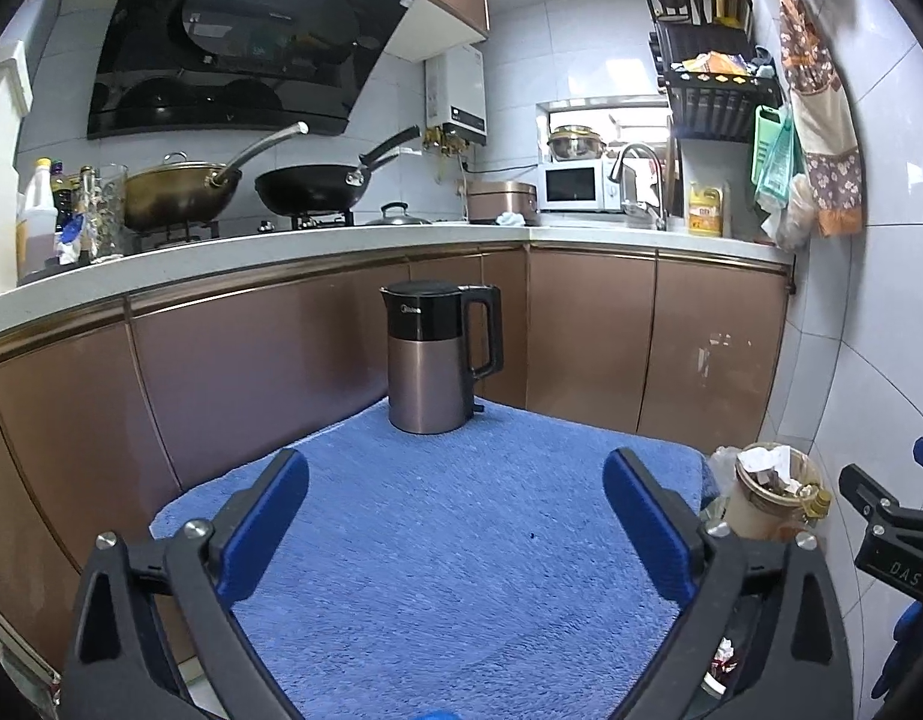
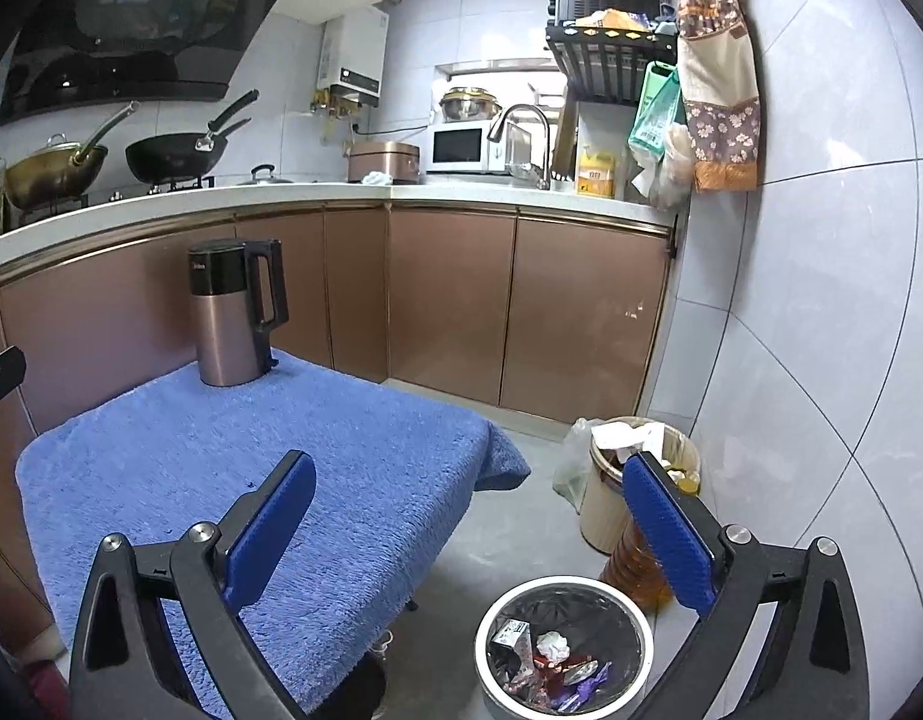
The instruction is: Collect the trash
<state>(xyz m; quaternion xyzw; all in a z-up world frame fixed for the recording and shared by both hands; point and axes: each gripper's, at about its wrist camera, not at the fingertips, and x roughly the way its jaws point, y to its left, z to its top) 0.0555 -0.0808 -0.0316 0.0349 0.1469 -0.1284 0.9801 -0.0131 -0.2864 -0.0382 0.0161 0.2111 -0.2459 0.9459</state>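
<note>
A round bin (image 2: 632, 615) with a black liner stands on the floor right of the blue-towelled table (image 2: 221, 450). Crumpled paper (image 2: 553, 645) and several wrappers (image 2: 575, 681) lie inside it. My right gripper (image 2: 470, 480) is open above the table's right edge and the bin, nothing between its blue pads. My left gripper (image 1: 455, 480) is open over the bare blue towel (image 1: 449, 540), empty too. In the left wrist view, part of the right gripper (image 1: 887, 516) shows at the right edge.
A kettle (image 1: 437, 354) stands at the far end of the table (image 2: 233, 312). A beige bin (image 2: 611, 498) stuffed with paper and an amber bottle (image 2: 632, 564) stand by the tiled wall. Brown cabinets, a stove with woks (image 1: 305, 183) and a sink lie behind.
</note>
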